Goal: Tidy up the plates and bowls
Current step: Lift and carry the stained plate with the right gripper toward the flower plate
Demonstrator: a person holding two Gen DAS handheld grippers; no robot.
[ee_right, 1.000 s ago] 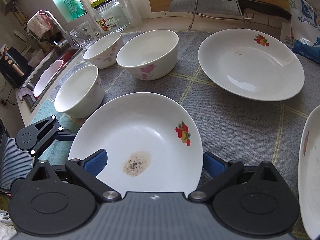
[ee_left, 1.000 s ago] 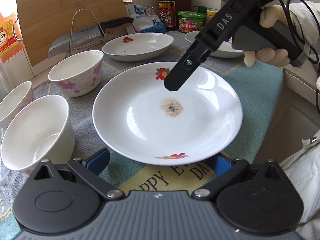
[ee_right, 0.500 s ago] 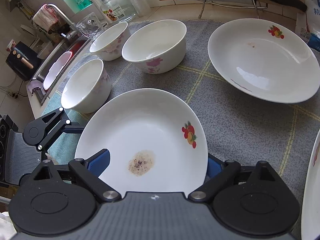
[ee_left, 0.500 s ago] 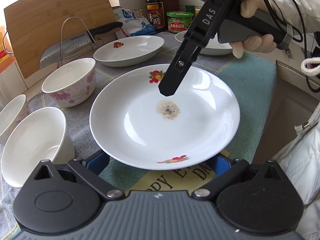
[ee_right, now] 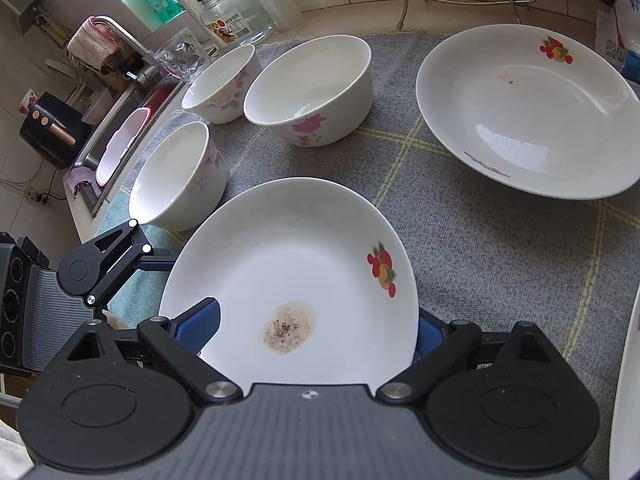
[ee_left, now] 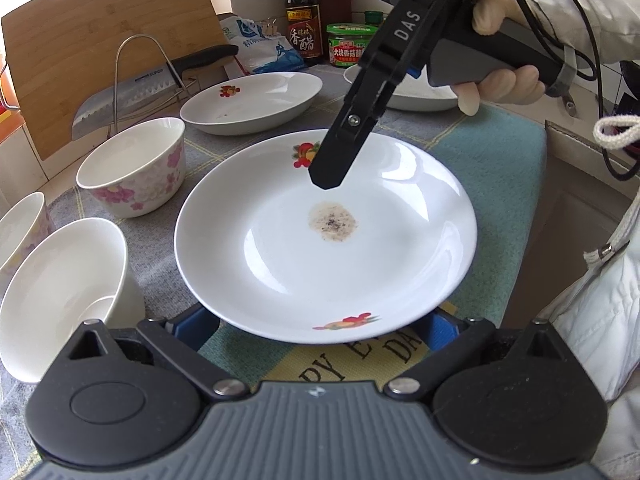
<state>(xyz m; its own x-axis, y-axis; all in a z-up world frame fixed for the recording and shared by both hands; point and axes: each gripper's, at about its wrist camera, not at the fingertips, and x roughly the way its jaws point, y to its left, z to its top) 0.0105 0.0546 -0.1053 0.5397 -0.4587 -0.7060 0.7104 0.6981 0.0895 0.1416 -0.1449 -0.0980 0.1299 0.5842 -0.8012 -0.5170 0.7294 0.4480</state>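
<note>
A white plate with a fruit print and a brown stain in its middle is raised off the mat; it also shows in the right wrist view. My left gripper stands wide open with the plate's near rim between its blue pads. My right gripper is wide open around the plate's other rim; one of its fingers hangs over the plate. A second plate and a third plate lie on the mat. Three flowered bowls stand to the left.
A grey checked mat covers the counter. A knife on a wire rack and a cutting board stand behind. Sauce bottle and jar at the back. A sink lies at far left.
The stained plate has come up off the mat and tilted a little between both grippers. The right gripper has shifted slightly forward over it.
</note>
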